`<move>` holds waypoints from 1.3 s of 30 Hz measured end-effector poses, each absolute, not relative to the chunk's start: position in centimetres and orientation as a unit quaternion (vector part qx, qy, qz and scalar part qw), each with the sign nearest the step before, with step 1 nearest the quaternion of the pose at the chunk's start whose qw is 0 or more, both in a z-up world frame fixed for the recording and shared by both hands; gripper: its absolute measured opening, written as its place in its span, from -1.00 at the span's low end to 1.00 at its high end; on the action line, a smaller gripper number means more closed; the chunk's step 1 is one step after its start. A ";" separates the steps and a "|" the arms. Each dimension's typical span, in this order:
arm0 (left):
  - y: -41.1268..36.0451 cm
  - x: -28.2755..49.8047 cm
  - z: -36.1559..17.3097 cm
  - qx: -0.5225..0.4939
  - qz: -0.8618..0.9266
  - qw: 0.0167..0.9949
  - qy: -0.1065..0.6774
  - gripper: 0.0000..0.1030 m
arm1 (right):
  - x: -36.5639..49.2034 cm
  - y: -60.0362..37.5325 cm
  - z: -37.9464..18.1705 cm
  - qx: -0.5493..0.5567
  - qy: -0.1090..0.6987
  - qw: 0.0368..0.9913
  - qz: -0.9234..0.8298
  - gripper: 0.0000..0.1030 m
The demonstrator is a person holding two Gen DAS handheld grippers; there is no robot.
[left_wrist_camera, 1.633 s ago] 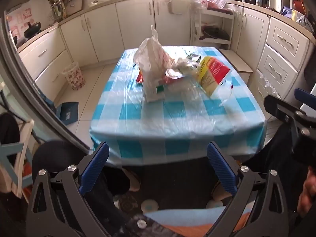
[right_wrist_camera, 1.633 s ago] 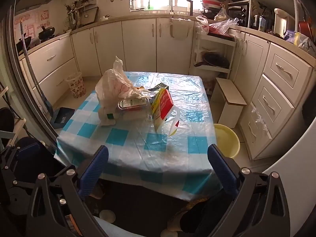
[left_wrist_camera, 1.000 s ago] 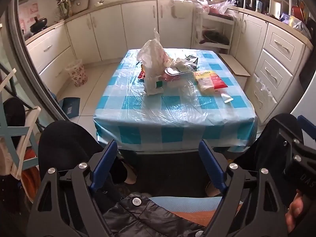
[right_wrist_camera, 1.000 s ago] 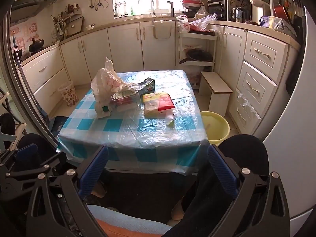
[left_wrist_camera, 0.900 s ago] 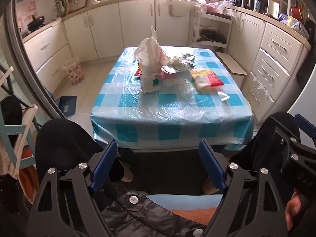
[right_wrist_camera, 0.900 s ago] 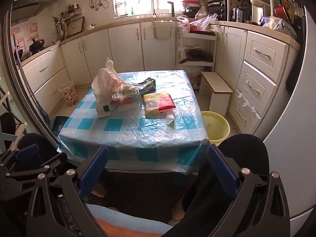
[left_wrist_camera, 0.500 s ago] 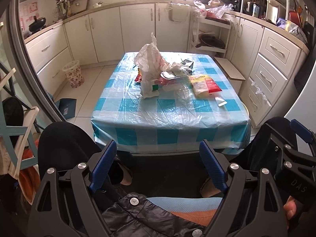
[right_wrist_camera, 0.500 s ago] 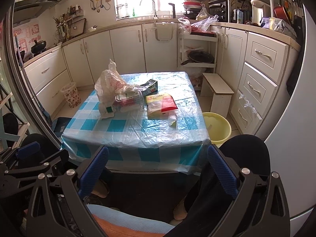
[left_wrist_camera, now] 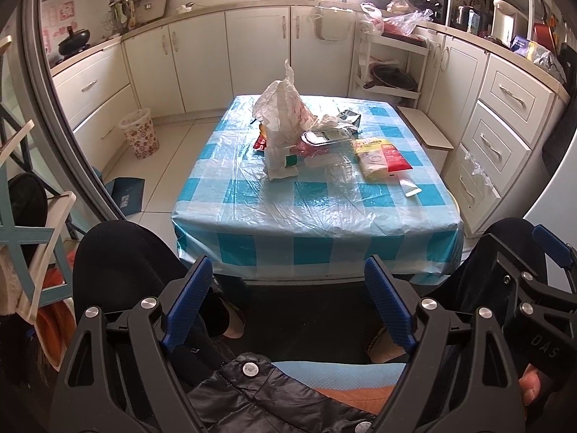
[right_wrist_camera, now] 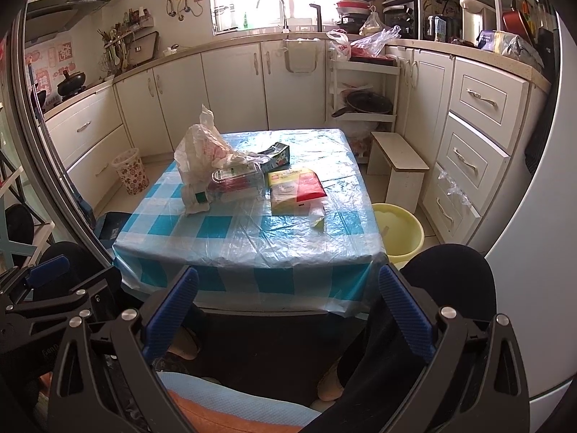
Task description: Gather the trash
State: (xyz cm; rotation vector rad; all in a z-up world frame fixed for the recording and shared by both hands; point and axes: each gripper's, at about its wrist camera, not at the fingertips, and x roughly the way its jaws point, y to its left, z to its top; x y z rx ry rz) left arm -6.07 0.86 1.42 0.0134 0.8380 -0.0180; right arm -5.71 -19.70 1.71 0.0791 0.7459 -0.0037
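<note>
Trash lies on a table with a blue-checked plastic cloth (left_wrist_camera: 313,209) (right_wrist_camera: 252,238). A crumpled white plastic bag (left_wrist_camera: 281,115) (right_wrist_camera: 202,148) stands at the back left. Beside it lie a clear plastic container (left_wrist_camera: 324,140) (right_wrist_camera: 236,180), a dark carton (right_wrist_camera: 276,157) and a flat yellow-and-red package (left_wrist_camera: 380,153) (right_wrist_camera: 294,189). A small wrapper (left_wrist_camera: 409,187) (right_wrist_camera: 317,216) lies near the package. My left gripper (left_wrist_camera: 288,306) and right gripper (right_wrist_camera: 286,310) are both open and empty, held low over my lap, well short of the table's near edge.
White cabinets line the back and right walls. A patterned waste basket (left_wrist_camera: 140,133) (right_wrist_camera: 131,171) stands on the floor at the left. A yellow basin (right_wrist_camera: 398,231) and a low white stool (right_wrist_camera: 398,166) sit right of the table. My knees flank the grippers.
Both grippers have pulled back from the table and the views have risen. The yellow-and-red package, upright at first, now lies flat on the cloth.
</note>
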 end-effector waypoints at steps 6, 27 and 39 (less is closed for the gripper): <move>1.0 -6.0 1.3 0.005 -0.006 0.913 0.408 0.61 | -5.6 -19.6 1.6 0.039 0.366 0.930 -0.001 0.87; 1.1 -6.0 1.3 0.005 -0.006 0.913 0.407 0.65 | -5.7 -19.6 1.5 0.038 0.364 0.930 -0.002 0.87; 1.6 -5.9 1.0 0.000 -0.005 0.911 0.412 0.68 | -5.8 -19.6 0.9 0.037 0.370 0.928 -0.001 0.87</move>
